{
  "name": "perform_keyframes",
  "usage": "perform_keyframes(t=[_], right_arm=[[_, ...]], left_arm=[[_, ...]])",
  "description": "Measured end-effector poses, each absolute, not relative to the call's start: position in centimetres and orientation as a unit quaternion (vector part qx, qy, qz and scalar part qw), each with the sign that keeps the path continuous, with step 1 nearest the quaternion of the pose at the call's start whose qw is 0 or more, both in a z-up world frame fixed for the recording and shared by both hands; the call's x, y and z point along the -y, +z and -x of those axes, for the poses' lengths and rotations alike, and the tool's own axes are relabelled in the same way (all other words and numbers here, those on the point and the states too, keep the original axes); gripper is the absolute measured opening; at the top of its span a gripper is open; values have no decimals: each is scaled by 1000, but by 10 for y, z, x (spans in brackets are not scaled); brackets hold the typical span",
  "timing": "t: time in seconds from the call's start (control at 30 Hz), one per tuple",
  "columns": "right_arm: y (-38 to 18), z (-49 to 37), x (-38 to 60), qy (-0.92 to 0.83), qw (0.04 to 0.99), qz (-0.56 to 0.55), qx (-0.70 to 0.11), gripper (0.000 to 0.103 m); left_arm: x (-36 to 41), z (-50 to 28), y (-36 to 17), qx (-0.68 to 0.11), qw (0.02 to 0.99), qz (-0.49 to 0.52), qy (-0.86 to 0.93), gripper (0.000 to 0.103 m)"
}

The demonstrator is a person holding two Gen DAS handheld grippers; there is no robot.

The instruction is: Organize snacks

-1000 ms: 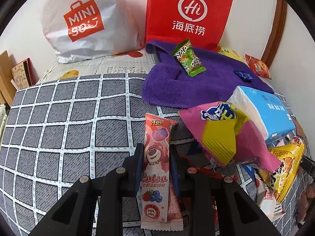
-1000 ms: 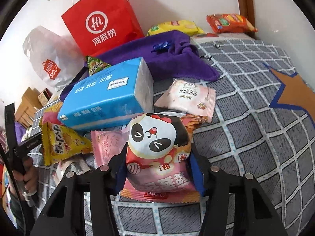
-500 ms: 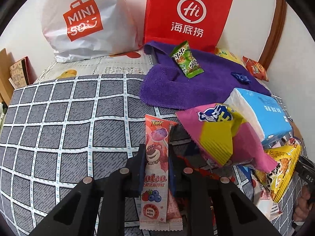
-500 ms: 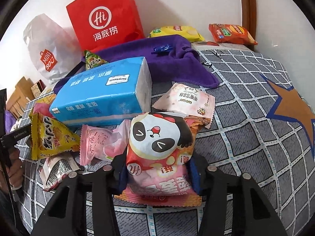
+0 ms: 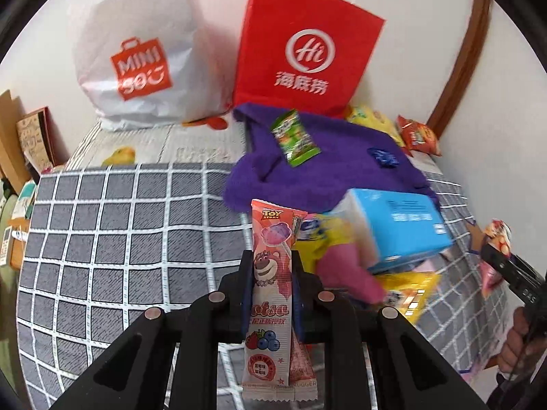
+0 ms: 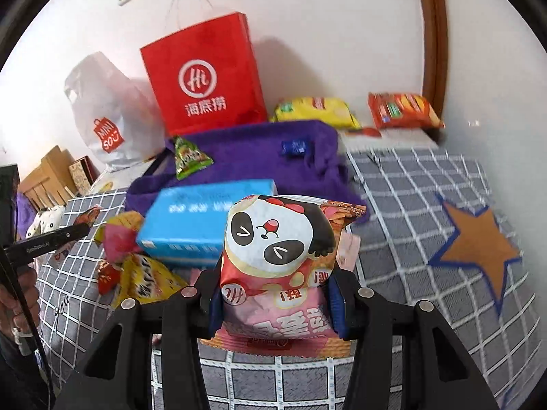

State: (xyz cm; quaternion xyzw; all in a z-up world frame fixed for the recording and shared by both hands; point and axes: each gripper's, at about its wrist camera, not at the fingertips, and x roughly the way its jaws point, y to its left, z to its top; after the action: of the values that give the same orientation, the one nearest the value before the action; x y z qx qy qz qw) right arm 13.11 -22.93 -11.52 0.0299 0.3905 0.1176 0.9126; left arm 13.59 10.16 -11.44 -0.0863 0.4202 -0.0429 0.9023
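My left gripper (image 5: 271, 266) is shut on a long pink candy packet (image 5: 271, 287) with a bear print, held upright above the grey checked bedspread (image 5: 119, 232). In the right wrist view my right gripper (image 6: 275, 294) is shut on a puffy panda snack bag (image 6: 278, 256), also lifted off the bed. A pile of snacks lies between them: a blue tissue pack (image 5: 400, 229), a pink and yellow bag (image 5: 335, 259), a yellow bag (image 6: 147, 280). A green snack packet (image 5: 295, 138) rests on the purple towel (image 5: 324, 171).
A red paper bag (image 5: 304, 54) and a white plastic bag (image 5: 136, 54) stand against the wall. Yellow (image 6: 316, 111) and orange (image 6: 401, 109) snack bags lie at the back. Boxes (image 5: 32, 140) stand off the bed's left edge. The left gripper body (image 6: 48, 237) shows with a hand.
Both grippers have risen with their packets, so the bed and the snack pile sit lower and farther away. The left jaws closed tighter on the candy packet.
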Motion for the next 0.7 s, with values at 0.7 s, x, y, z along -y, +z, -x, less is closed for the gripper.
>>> perform_keyframes(t=[0.7], right_arm=[[-68, -201, 193, 178, 910, -8, -373, 48]], left_arm=[[-21, -171, -49, -392, 906, 87, -134, 18]])
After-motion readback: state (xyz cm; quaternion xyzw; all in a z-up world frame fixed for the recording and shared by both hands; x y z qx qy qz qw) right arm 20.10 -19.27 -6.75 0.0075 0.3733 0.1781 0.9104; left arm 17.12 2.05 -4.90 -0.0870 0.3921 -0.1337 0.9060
